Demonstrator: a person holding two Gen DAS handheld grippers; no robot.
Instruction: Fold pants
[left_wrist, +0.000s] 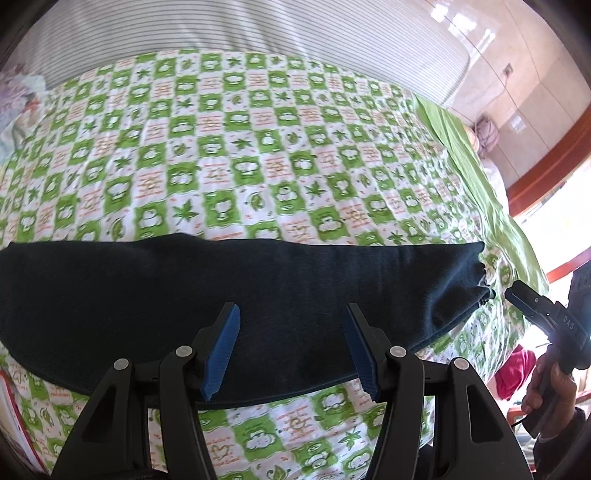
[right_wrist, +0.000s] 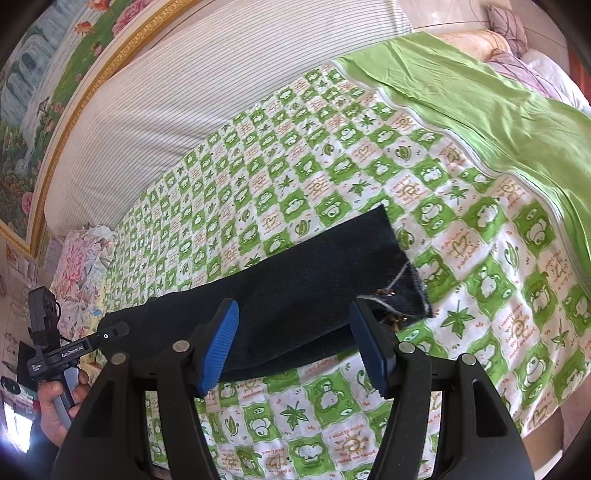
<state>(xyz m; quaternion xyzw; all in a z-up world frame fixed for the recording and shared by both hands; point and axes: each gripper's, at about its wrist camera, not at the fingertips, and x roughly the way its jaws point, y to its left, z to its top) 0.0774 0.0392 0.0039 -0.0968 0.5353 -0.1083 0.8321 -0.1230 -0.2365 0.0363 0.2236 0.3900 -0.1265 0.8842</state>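
Holding: you have a black two-finger gripper with blue ribbed pads in each hand, both above the bed.
Left gripper (left_wrist: 291, 347): its jaws stand wide apart with nothing between them, poised over the near edge of the dark navy folded pants (left_wrist: 221, 291); whether its pads touch the cloth cannot be told.
Pants: they lie flat in a long band across the green-and-white checked cartoon quilt (left_wrist: 258, 155), one end bunched toward your right side.
Right gripper (right_wrist: 293, 343): released too, jaws spread, over the pants' end (right_wrist: 295, 280) where pale stitching shows, nothing gripped.
Far right: a plain bright green sheet (right_wrist: 480, 96) overlaps the quilt's edge.
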